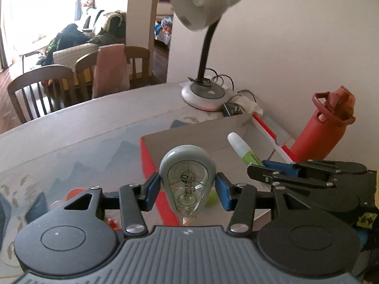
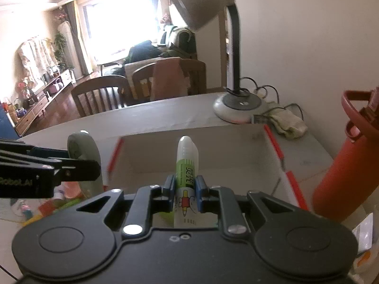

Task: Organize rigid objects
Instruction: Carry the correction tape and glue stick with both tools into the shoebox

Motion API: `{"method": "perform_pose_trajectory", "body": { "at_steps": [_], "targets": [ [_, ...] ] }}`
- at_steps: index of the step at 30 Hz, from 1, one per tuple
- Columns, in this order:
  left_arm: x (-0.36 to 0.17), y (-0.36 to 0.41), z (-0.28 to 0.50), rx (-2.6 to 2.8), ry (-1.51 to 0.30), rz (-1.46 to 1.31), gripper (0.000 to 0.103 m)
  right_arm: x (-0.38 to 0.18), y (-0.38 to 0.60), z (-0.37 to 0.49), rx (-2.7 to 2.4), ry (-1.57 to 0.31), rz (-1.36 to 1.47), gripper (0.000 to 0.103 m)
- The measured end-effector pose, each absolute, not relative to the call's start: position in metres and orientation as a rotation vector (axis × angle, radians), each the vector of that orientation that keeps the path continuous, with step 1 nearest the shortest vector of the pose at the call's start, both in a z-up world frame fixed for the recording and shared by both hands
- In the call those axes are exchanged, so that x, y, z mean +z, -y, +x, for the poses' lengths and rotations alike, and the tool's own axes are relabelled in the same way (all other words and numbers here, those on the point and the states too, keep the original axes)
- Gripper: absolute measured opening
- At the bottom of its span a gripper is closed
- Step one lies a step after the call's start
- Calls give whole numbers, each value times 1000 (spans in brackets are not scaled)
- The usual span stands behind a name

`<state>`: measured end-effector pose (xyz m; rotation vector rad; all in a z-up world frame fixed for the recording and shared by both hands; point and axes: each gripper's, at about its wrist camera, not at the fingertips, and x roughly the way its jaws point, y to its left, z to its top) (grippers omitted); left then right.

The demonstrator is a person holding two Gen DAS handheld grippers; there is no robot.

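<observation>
My left gripper (image 1: 187,184) is shut on a grey correction tape dispenser (image 1: 187,177), held upright above the near edge of an open cardboard box (image 1: 189,132) with red outer sides. My right gripper (image 2: 185,190) is shut on a white and green glue bottle (image 2: 186,165), held upright over the same box (image 2: 213,151). The right gripper also shows in the left wrist view (image 1: 263,169) with the glue bottle (image 1: 241,149). The left gripper shows at the left of the right wrist view (image 2: 78,165) with the tape dispenser (image 2: 83,151). The box interior looks bare where visible.
A desk lamp (image 1: 203,92) with cables stands behind the box by the wall. A red water bottle (image 1: 319,127) stands right of the box. Small colourful items (image 2: 47,206) lie on the patterned table left of the box. Wooden chairs (image 1: 35,87) stand beyond the table.
</observation>
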<state>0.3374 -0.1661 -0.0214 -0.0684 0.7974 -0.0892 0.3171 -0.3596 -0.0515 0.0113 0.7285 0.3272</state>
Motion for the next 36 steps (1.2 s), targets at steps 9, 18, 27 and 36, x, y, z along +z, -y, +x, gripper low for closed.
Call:
{"method": "perform_pose_trajectory", "body": {
  "at_steps": [9,18,27,36],
  "targets": [
    [-51,197,398,-56,-905,-14,50,-77,385,339,297,-779,-18,16],
    [-86,213,437,-13,-1006,51,50,-96,392,355,301,-823,-52,16],
    [-111,213,465,40,-1076,86,50,-116,389,376,323,-886,-96,16],
    [-133,215,486,55,-1140,95,50,-128,387,386,343,-945,-139,16]
  ]
}}
